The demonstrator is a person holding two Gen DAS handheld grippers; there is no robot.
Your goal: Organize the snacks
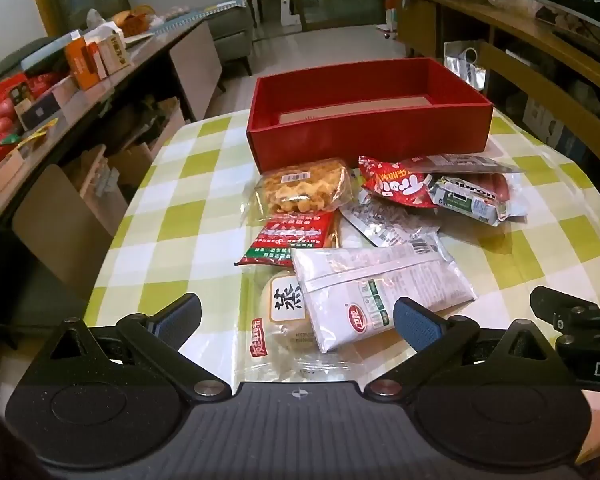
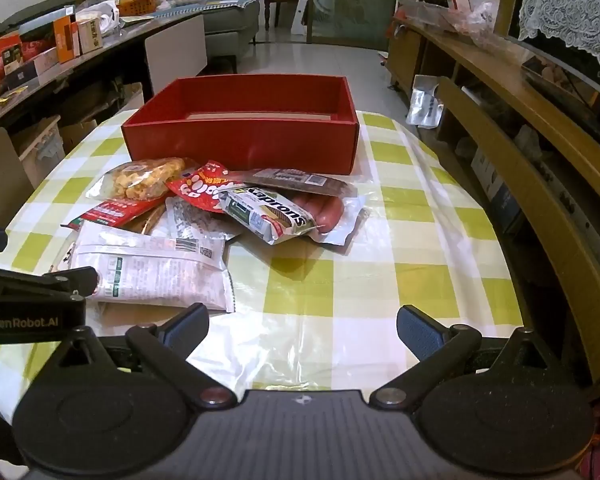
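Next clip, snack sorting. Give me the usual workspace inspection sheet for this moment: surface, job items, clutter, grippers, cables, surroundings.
Surface: table under a green-and-white checked cloth, with a clear plastic cover.
Job's things: red box at the far side, no snacks seen inside. Snack pile in front of it: white packet nearest, clear bag of golden snacks, red packet, Kaprons wafer pack, pack of sausages.
Clutter: nothing seen on the table apart from these.
Grippers: left gripper open above the white packet; right gripper open over bare cloth; neither holds anything.
Cables: nothing seen.
Surroundings: long counter crowded with boxes on one side, wooden shelving on the other.
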